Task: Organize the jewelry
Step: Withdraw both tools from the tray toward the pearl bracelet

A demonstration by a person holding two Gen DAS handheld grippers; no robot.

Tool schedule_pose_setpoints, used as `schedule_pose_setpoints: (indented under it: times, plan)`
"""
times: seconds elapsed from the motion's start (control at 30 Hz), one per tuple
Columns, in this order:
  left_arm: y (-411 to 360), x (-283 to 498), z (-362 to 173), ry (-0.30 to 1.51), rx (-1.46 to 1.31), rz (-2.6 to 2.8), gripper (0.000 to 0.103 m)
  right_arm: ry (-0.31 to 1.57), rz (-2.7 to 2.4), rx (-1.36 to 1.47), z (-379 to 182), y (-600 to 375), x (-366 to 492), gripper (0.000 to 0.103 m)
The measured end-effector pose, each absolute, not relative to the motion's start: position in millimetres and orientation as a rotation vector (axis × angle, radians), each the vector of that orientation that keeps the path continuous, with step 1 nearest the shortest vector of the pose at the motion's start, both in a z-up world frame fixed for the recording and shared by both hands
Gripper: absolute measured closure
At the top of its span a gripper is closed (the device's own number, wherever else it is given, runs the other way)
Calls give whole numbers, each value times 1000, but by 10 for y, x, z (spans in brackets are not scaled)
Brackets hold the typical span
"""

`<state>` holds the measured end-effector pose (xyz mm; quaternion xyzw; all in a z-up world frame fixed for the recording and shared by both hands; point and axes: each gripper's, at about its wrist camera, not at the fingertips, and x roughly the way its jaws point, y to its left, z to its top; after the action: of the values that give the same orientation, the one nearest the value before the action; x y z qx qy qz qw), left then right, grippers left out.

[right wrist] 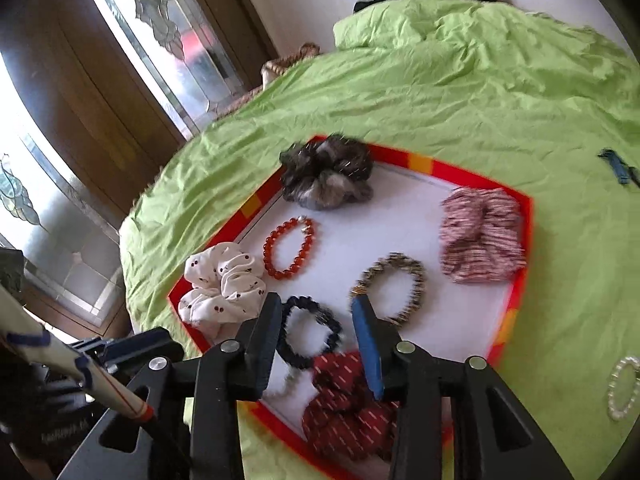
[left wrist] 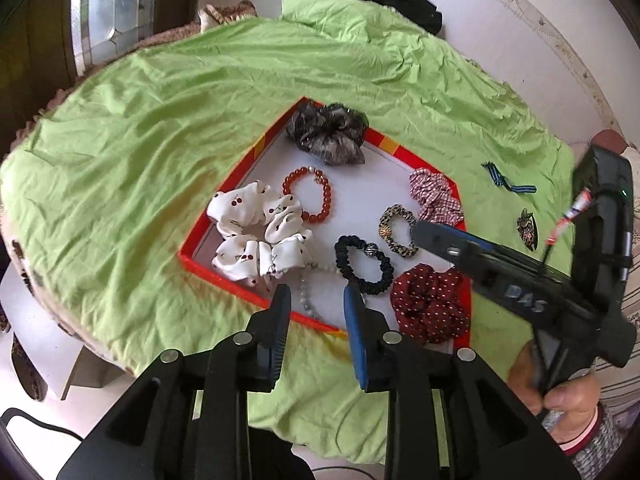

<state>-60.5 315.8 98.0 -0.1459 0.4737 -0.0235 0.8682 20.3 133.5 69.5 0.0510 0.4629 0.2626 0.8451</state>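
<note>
Both my claws hang empty over the tray (left wrist: 224,236) on the bed (left wrist: 120,152): left claw (left wrist: 316,304) narrowly parted, right claw (right wrist: 316,320) wider, above the black scrunchie (right wrist: 308,336).

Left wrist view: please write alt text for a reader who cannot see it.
A red-rimmed tray on a green sheet holds scrunchies, a red bead bracelet and thin hair ties. The open left gripper hovers empty over its near edge; the right gripper reaches in from the right.

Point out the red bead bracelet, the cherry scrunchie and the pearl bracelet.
Red bead bracelet (left wrist: 307,195), left wrist view: hole's middle.
Cherry scrunchie (left wrist: 256,236), left wrist view: its fabric.
Pearl bracelet (right wrist: 624,388), right wrist view: its ring.
</note>
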Motion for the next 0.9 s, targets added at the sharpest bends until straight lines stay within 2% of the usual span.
schedule_pose_setpoints:
  times: [0.1, 0.5, 0.9]
  plan:
    - [3102, -737, 1072, 955, -278, -11, 73, 954, 515, 98, 793, 1044, 43, 55]
    - [2557, -1016, 1159, 943, -217, -32, 70, 952, 274, 124, 687, -442, -684, 53]
    - [1556, -1107, 1166, 980, -65, -193, 66, 947, 72, 268, 491, -1691, -1232, 52]
